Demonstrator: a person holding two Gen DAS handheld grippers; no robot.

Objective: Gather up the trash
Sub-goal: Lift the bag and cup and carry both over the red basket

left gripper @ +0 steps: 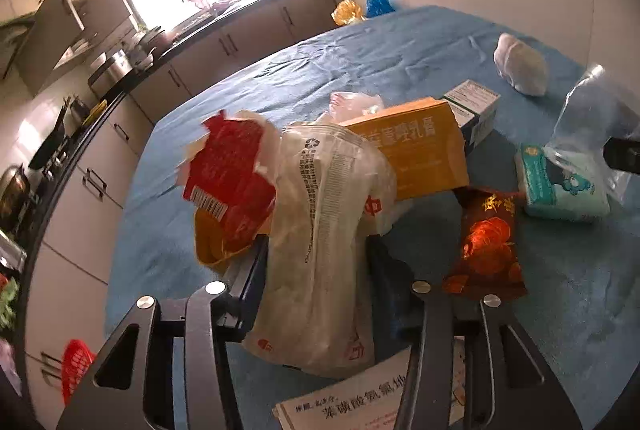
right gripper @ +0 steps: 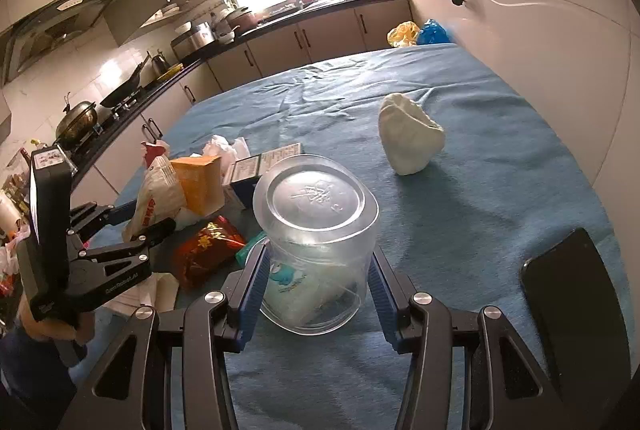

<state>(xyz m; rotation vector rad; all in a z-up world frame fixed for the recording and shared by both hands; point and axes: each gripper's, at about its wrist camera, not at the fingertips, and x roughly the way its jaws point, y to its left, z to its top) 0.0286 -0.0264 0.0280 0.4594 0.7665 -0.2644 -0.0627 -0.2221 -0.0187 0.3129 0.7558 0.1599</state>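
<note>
My left gripper (left gripper: 316, 250) is shut on a white crumpled plastic bag (left gripper: 320, 230) with printed text, held above the blue cloth; it also shows in the right wrist view (right gripper: 156, 198). A red torn wrapper (left gripper: 230, 174) and an orange box (left gripper: 416, 150) sit behind it. My right gripper (right gripper: 318, 262) is shut on a clear plastic cup (right gripper: 316, 230), bottom facing me, squeezed between the blue pads. The cup shows at the right edge of the left wrist view (left gripper: 592, 126). A teal tissue pack (left gripper: 560, 186) lies under it.
A red-brown snack packet (left gripper: 486, 242), a white-blue box (left gripper: 476, 110), a printed leaflet (left gripper: 344, 402) and a white crumpled wad (right gripper: 408, 134) lie on the blue tablecloth (right gripper: 480, 210). A black phone (right gripper: 572, 302) lies right. Kitchen counters (right gripper: 280, 30) run behind.
</note>
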